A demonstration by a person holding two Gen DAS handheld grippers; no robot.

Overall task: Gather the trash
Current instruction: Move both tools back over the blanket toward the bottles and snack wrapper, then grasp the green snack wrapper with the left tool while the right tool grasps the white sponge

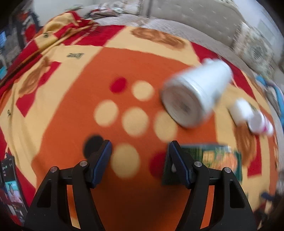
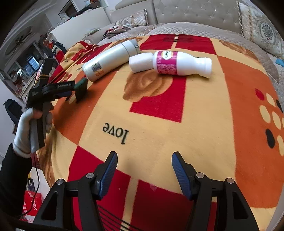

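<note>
In the left wrist view my left gripper is open over the patterned blanket, with only cloth between its fingers. A flat green packet lies just right of its right finger, partly behind it. Beyond lie a tall white flask, a small white piece and a pink-labelled white bottle, all blurred. My right gripper is open above the blanket, nothing between its fingers. Far ahead of it lie the flask, the white piece and the bottle. The green packet sits at the left gripper's tips.
A white-gloved hand with a dark sleeve holds the left gripper at the blanket's left edge. A grey quilted sofa with cushions runs behind. A red box stands on the floor at lower left.
</note>
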